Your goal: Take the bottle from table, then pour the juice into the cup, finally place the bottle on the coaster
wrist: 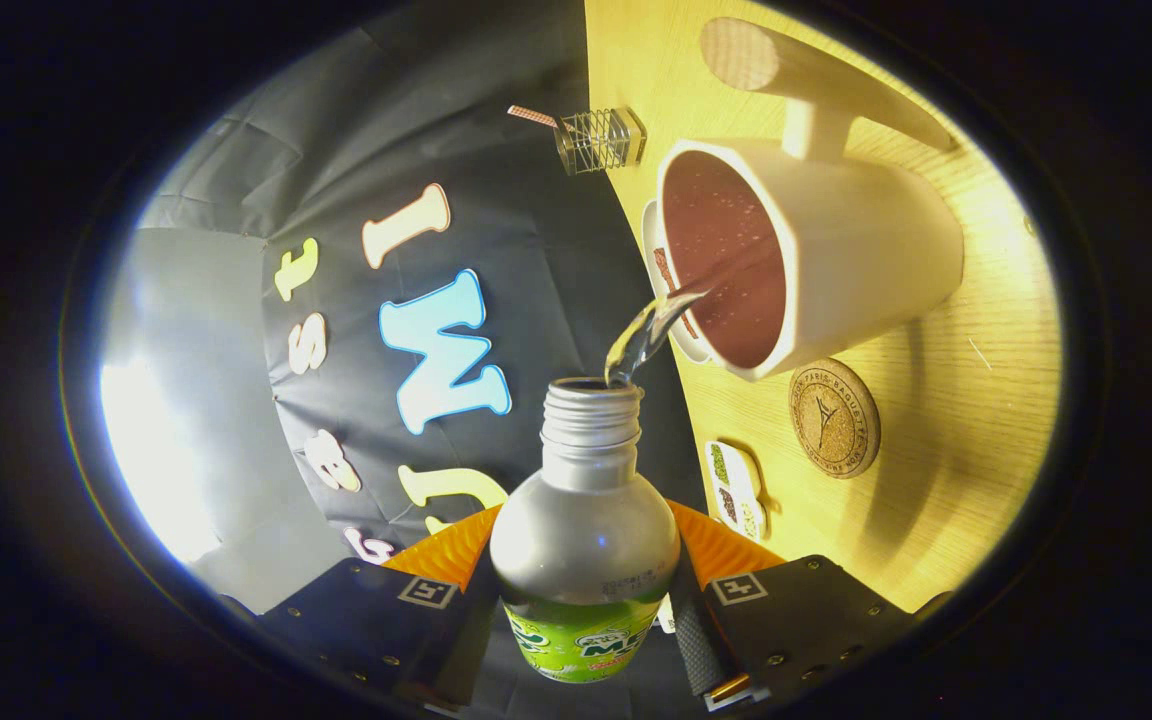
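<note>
Now gripper (586,600) clamps bottle (584,540), mouth tipped toward cup (836,260), pouring.

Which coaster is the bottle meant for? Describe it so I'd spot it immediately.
On the wooden table, find the white cup being filled from the bottle in the tool. The coaster lies beside its base: round, cork, stamped with a tower.

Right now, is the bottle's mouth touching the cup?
Apart. In the gripper view, the bottle, held in the tool, has its mouth short of the cup; a stream of juice bridges the gap.
</note>
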Demonstrator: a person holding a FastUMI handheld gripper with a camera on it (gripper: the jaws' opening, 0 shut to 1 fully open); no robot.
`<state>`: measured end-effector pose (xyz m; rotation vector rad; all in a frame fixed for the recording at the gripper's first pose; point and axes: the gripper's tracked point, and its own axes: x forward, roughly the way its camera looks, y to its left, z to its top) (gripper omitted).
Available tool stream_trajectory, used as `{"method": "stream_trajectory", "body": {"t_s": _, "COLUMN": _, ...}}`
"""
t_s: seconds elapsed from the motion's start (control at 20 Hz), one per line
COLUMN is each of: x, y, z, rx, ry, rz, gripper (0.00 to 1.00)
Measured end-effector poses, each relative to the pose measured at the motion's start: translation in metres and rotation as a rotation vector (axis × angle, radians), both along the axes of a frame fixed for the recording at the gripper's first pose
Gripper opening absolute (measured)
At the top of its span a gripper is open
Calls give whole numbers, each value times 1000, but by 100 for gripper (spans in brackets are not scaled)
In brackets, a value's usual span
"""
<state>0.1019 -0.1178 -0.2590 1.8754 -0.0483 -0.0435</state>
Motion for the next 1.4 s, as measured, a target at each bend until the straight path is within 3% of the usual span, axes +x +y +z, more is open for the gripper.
{"method": "stream_trajectory", "body": {"t_s": 1.4, "x": -9, "y": -17, "z": 13, "rx": 224, "ry": -51, "rz": -66, "gripper": 76}}
